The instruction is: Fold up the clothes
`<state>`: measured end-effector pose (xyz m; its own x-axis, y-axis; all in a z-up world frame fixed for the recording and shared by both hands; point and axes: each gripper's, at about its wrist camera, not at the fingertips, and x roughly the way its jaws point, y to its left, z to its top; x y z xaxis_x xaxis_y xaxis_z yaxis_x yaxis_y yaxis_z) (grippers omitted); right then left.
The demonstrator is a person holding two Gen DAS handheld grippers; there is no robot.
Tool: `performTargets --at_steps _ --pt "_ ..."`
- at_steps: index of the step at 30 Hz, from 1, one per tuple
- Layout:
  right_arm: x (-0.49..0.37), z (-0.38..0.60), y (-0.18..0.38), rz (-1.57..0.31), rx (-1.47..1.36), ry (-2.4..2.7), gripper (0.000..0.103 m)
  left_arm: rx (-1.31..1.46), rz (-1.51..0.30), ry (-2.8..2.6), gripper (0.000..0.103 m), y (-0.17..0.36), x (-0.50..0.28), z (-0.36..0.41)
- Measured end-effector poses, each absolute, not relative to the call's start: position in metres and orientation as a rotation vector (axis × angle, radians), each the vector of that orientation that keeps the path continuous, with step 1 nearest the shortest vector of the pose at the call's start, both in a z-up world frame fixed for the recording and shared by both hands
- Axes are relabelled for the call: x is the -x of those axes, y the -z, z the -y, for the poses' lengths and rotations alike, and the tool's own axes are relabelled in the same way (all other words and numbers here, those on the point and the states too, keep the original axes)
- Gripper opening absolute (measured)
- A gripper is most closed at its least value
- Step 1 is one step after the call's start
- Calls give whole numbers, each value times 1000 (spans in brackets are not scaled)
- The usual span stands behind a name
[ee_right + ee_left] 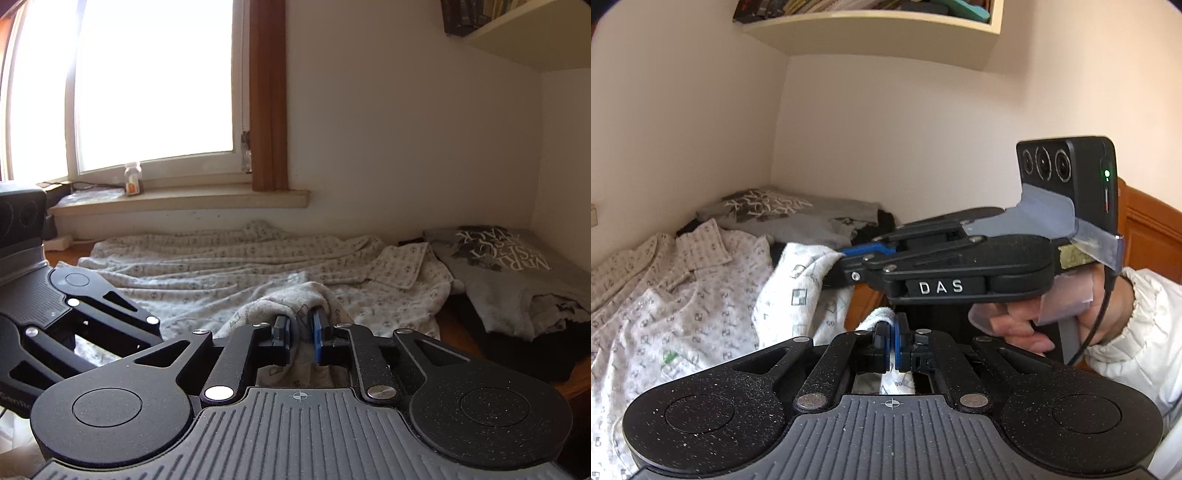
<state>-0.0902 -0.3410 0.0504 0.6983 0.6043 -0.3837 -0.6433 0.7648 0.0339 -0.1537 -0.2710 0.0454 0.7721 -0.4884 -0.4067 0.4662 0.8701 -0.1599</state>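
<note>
Pinching patterned garment (798,291) in both grippers

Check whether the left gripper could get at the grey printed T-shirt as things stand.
Probably not yet. The left gripper is shut on an edge of the white patterned garment, and the right gripper with more of that cloth sits between it and the grey T-shirt by the far wall.

Shelf books (849,5) cut off above
</note>
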Motion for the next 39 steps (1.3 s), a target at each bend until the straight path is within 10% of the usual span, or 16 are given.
performTargets --at_steps 14,39 --pt "102 371 -53 -389 70 -635 45 113 -424 538 2 -55 149 266" --pt "113 368 -34 -308 15 -673 65 171 -262 531 2 -149 154 259"
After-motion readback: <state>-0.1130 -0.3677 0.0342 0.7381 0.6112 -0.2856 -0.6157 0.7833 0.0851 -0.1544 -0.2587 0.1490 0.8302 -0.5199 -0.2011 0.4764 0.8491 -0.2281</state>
